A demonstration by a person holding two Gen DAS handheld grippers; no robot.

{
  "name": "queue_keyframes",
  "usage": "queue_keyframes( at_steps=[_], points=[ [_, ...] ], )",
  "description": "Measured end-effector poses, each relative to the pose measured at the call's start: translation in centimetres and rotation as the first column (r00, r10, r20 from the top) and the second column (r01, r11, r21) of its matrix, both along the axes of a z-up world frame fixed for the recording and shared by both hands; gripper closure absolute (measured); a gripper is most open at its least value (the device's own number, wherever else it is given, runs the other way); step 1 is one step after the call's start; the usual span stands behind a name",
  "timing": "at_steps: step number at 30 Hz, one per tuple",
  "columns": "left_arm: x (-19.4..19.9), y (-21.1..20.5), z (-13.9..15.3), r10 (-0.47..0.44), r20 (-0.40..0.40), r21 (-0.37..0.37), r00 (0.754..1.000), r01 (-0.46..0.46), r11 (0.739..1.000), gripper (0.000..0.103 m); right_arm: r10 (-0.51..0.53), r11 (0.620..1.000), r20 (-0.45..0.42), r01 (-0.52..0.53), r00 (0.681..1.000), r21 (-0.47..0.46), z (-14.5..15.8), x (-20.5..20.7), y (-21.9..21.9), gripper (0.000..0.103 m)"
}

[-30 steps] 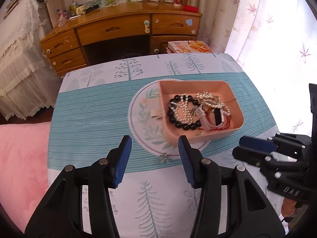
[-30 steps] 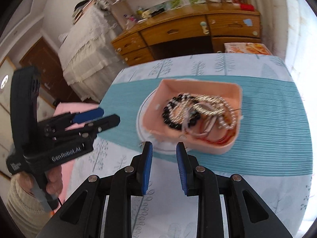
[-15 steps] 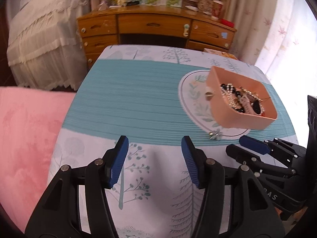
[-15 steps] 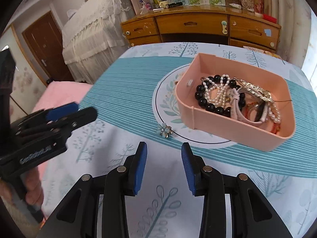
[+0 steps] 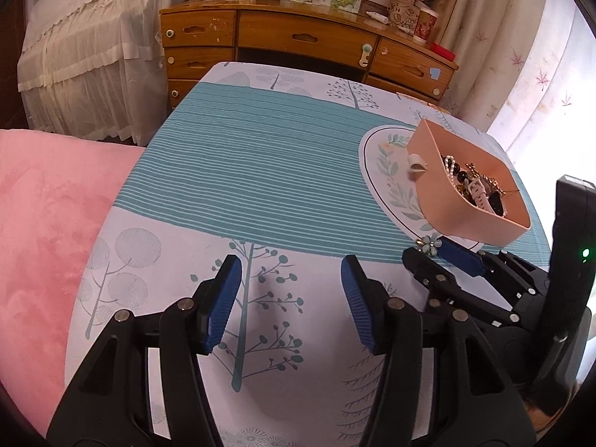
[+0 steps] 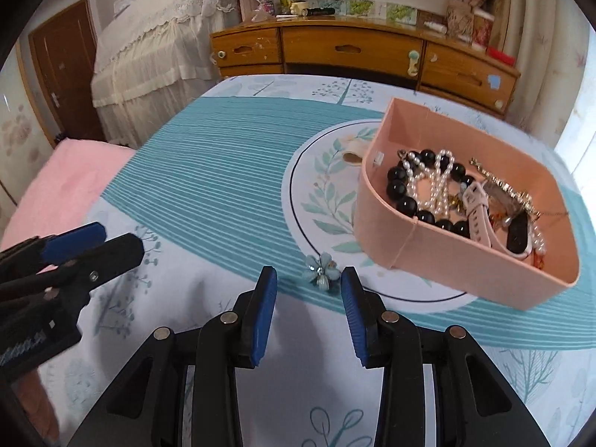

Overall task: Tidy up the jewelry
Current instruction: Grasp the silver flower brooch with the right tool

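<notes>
I work over a table spread with a white and teal striped cloth printed with trees, and most of its left half lies bare, so I judge there is plenty of room there to lay pieces out. The far and left edges drop off toward a wooden desk with drawers and a pink plush cover, well apart from anything I handle. On the right sits a shallow peach plastic tray, parked on the cloth's round leaf-ringed print, its walls penning in a tangle: a black bead bracelet, strings of small pearls, a pale pink watch strap. A small cream loop lies just outside its far-left wall. The loose piece is a little blue flower-shaped brooch, flat on the cloth just beside the tray's near corner. My right gripper points down at it with jaws parted, the flower just ahead of the blue pads, not yet pinched. My left gripper hangs open and empty over bare cloth, leaving the right a free approach.
</notes>
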State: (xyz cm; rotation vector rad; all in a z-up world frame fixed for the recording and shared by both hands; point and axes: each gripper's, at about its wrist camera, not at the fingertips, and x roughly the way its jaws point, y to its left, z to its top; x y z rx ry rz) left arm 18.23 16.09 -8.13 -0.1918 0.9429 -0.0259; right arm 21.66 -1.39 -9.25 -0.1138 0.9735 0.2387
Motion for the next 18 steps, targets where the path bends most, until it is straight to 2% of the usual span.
queue_keyframes(
  at_steps=[2,4,8,11,18],
  points=[
    [0.0,-0.1,-0.1,-0.005,0.002,0.000,1.000,0.005,1.000,0.050,0.000,0.999,0.017,0.000,1.000,-0.045,-0.3,0.2,0.9,0.068],
    [0.0,-0.4,-0.1,-0.008,0.002,0.000,1.000,0.008,1.000,0.050,0.002,0.999,0.022,-0.001,1.000,-0.046,-0.3,0.4,1.3,0.082],
    [-0.1,-0.7,0.0,-0.013,0.006,0.006,1.000,0.013,1.000,0.050,0.000,0.999,0.019,0.000,1.000,-0.041,-0.4,0.9,1.5,0.083],
    [-0.5,-1.1,0.5,-0.022,0.015,0.016,1.000,0.022,1.000,0.050,-0.004,1.000,0.013,0.004,1.000,0.001,0.1,0.6,0.9,0.084],
    [-1.4,-2.8,2.8,-0.071,0.051,0.052,0.996,0.069,0.996,0.050,-0.015,0.994,0.080,0.007,0.997,0.111,4.4,-1.7,-2.5,0.084]
  ],
)
